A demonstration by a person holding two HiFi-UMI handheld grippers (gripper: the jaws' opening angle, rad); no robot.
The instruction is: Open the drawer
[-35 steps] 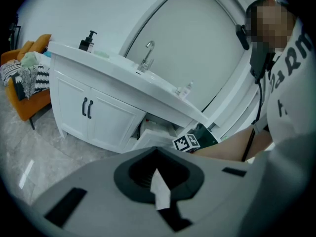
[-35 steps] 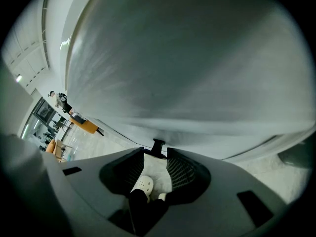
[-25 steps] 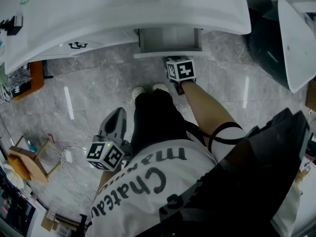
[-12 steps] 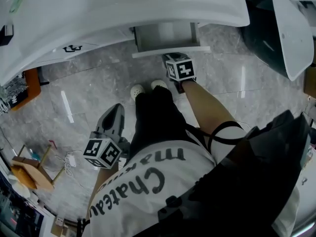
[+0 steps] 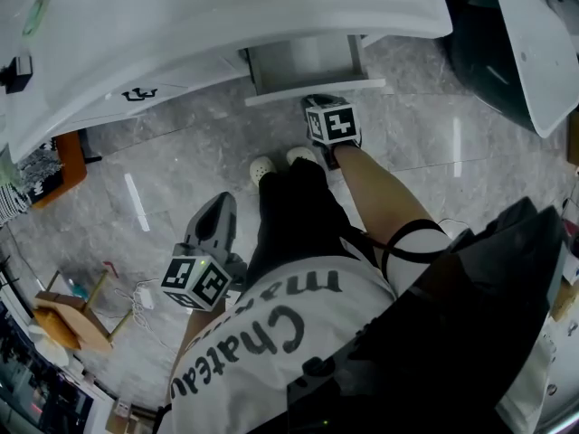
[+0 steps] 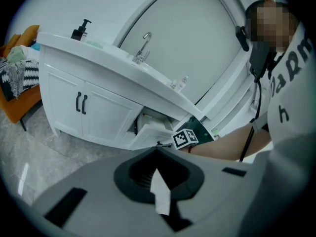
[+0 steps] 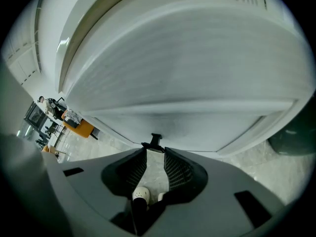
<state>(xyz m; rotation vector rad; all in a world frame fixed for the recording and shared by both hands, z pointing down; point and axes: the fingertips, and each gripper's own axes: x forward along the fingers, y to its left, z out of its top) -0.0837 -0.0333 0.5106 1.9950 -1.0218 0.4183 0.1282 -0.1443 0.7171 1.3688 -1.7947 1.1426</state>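
One drawer [image 5: 308, 60] at upper centre of the head view, pulled partly out from under the white counter [image 5: 226, 16], with its front panel [image 5: 315, 91] toward the person. Seen also near the middle of the left gripper view, open, just right of two closed cabinet doors [image 6: 106, 116] with black upright handles.

On the front panel, a small black handle [image 7: 155, 141], pinched between the tips of the right gripper [image 7: 156, 150]. Jaws narrow, closed on that handle, with the marble floor [image 7: 155, 168] and a white shoe [image 7: 139, 194] visible through the slit behind the tips. Marker cube [image 5: 331, 123] of the right gripper just below the front panel in the head view, and a bare forearm [image 5: 375, 197] running from it toward lower right.

Left gripper [image 5: 220, 202] at lower left of the head view, well apart from the drawer, above the marble floor. Jaws pressed together, holding nothing.

On the counter in the left gripper view, a chrome tap [image 6: 143, 48] at upper centre and a dark pump bottle [image 6: 80, 30] at upper left. Orange seat [image 5: 65, 159] at the left edge of the head view, under the counter's end, with a black-and-white patterned cloth [image 5: 16, 174] beside it.
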